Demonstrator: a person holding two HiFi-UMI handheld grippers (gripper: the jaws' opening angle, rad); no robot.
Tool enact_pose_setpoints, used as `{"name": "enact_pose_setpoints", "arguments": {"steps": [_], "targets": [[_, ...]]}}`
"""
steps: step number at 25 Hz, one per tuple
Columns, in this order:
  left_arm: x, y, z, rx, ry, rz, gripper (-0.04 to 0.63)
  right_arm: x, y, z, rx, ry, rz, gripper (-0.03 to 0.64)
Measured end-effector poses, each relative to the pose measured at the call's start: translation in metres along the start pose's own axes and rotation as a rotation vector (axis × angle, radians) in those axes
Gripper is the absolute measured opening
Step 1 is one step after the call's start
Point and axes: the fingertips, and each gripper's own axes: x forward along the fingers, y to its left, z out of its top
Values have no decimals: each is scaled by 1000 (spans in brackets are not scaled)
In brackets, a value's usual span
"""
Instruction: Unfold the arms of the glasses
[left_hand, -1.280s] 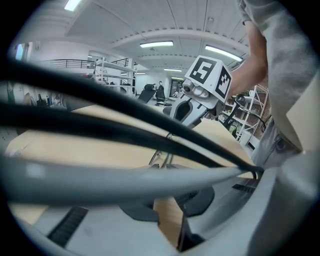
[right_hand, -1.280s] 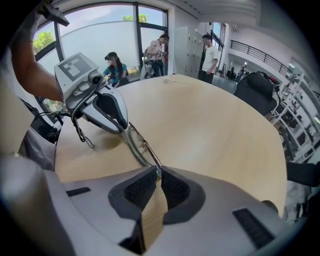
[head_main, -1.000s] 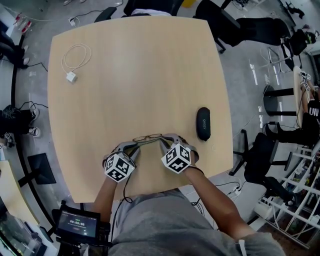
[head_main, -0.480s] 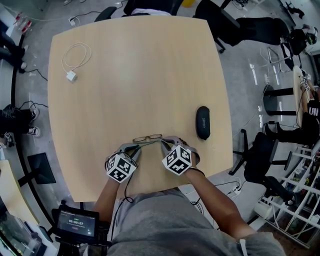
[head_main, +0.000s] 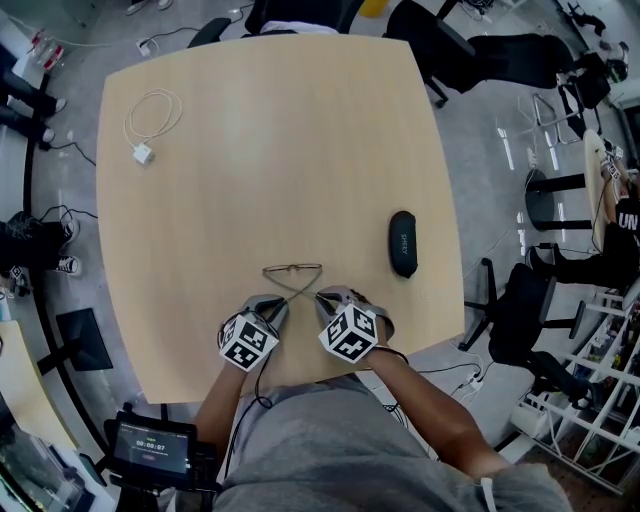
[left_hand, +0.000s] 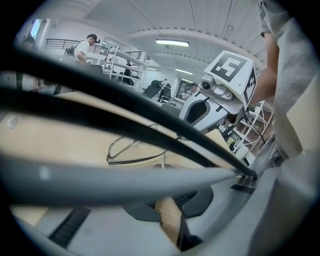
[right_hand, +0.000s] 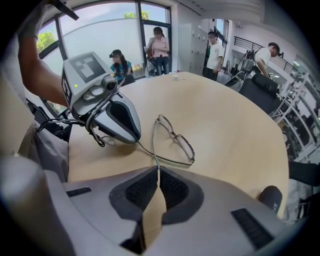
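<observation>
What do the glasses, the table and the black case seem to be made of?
Glasses: probably thin metal wire, dark and slightly shiny; rims and arms are very slim.
Table: light wood or wood-look laminate, matt; faint straight grain shows.
Case: black, smooth, rounded; hard plastic or a leather-like cover, I cannot tell.

A grey short-sleeved T-shirt (head_main: 330, 440) is worn, seen at 6 o'clock in the head view. The left gripper (head_main: 278, 306) and the right gripper (head_main: 322, 296) are each formed as a smooth, light grey moulded shell. Each is topped by a white cube printed with black square markers: the left cube (head_main: 247, 342) and the right cube (head_main: 350, 333). The jaws are lined with black ribbed pads (right_hand: 172, 189). A thin black cable (right_hand: 93, 134) is looped off the left gripper's body, and a small green light (right_hand: 75, 85) is lit beside its cube.
</observation>
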Motion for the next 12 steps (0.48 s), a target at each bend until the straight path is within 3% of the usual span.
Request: {"name": "enact_pose_setpoints", "arguments": {"steps": [12], "targets": [[11,-27,3,-45,-14,-54,26,11,44,9,-80,-4,88,21]]}}
